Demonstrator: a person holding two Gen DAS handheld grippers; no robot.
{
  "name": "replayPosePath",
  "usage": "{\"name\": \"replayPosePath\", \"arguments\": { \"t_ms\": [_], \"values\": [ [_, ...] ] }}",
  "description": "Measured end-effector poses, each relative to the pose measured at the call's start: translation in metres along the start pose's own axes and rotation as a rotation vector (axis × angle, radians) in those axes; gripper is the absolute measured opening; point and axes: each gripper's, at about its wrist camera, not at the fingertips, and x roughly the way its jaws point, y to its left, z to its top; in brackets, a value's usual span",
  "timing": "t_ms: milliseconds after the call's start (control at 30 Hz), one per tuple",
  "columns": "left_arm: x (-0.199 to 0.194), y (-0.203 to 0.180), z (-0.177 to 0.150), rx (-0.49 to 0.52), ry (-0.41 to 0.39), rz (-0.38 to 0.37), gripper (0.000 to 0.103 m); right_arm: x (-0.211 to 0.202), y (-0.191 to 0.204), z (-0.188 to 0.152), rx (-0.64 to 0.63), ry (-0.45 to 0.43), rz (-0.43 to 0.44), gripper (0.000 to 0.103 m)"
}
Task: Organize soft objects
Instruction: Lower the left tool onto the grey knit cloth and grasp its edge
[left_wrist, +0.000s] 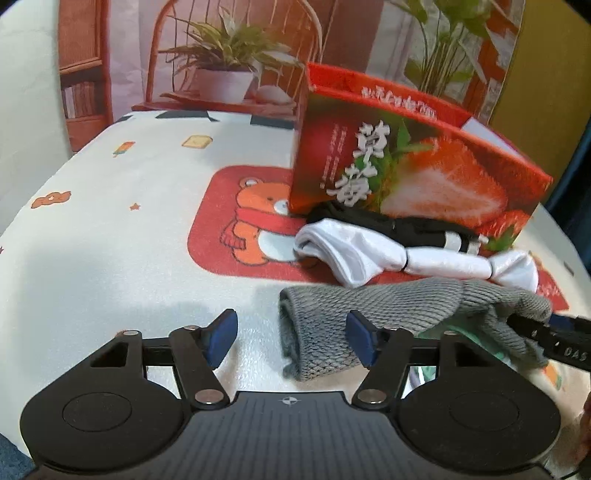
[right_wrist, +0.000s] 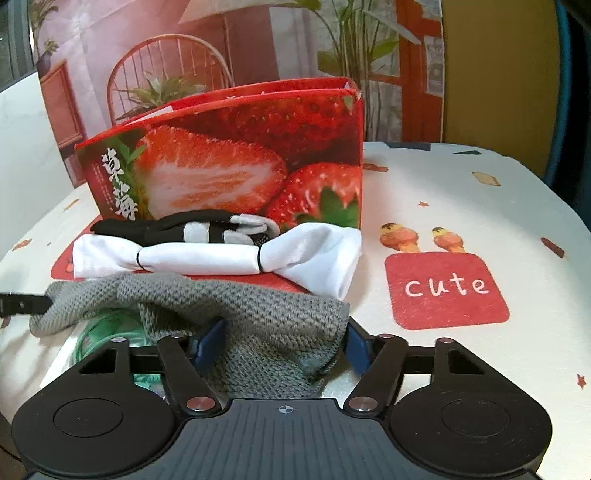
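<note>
Both grippers are working at the grey sock (left_wrist: 369, 317). Left gripper (left_wrist: 291, 338) is standing with its jaws spread, and the folded end of this sock is lying between them, apart from the left pad and just beside the right one. Right gripper (right_wrist: 282, 349) is partly closed around the other end of the sock; whether its pads are pressing the knit, I cannot tell. Beyond the sock, white cloth (right_wrist: 221, 260) and a black sock (right_wrist: 177, 229) are lying before the red box (right_wrist: 240, 162).
</note>
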Motion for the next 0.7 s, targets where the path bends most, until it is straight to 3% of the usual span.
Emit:
{"name": "replayPosePath", "arguments": {
  "t_ms": [100, 533, 600, 667, 700],
  "values": [
    [0.001, -0.003, 0.0, 0.003, 0.005, -0.02, 0.068, 0.0, -0.002, -0.001, 0.01, -0.002, 0.008, 0.041],
    [0.015, -0.001, -0.003, -0.026, 0.053, -0.043, 0.067, -0.001, -0.001, -0.005, 0.0, -0.015, 0.021, 0.039],
    [0.014, -0.001, -0.004, -0.022, 0.05, -0.048, 0.061, -0.002, -0.001, -0.005, 0.005, -0.019, 0.025, 0.04],
    [0.014, -0.002, -0.005, -0.006, 0.05, -0.068, 0.045, -0.003, -0.003, -0.005, 0.014, -0.027, 0.021, 0.043],
    [0.014, -0.004, -0.005, 0.005, 0.05, -0.069, 0.044, -0.003, -0.004, -0.005, 0.021, -0.03, 0.021, 0.045]
  ]
}}
